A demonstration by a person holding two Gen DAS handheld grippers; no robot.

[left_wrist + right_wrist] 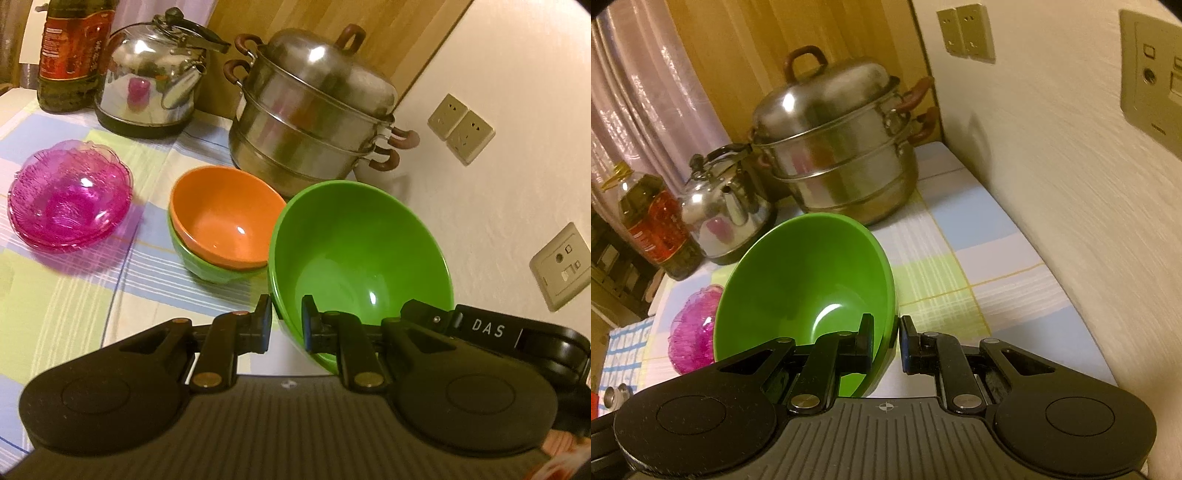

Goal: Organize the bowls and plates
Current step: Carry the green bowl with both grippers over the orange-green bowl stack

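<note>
Above the counter (979, 236) w/ its checked cloth, a big green bowl (362, 251) hangs tilted, held at opposite sides of its rim by both claws. Left claw (287, 325) is nearly closed, pinching the rim (one finger inside, one outside); right claw (886, 341) grips the other side the same way. Behind on the counter: orange bowl (225, 218) nested in a smaller green bowl (199, 264), pink dishes (70, 206) stacked to their left, apart. Steamer pot (314, 110), kettle (151, 81) & oil bottle (74, 51) stand at the back, by the wall.
</note>
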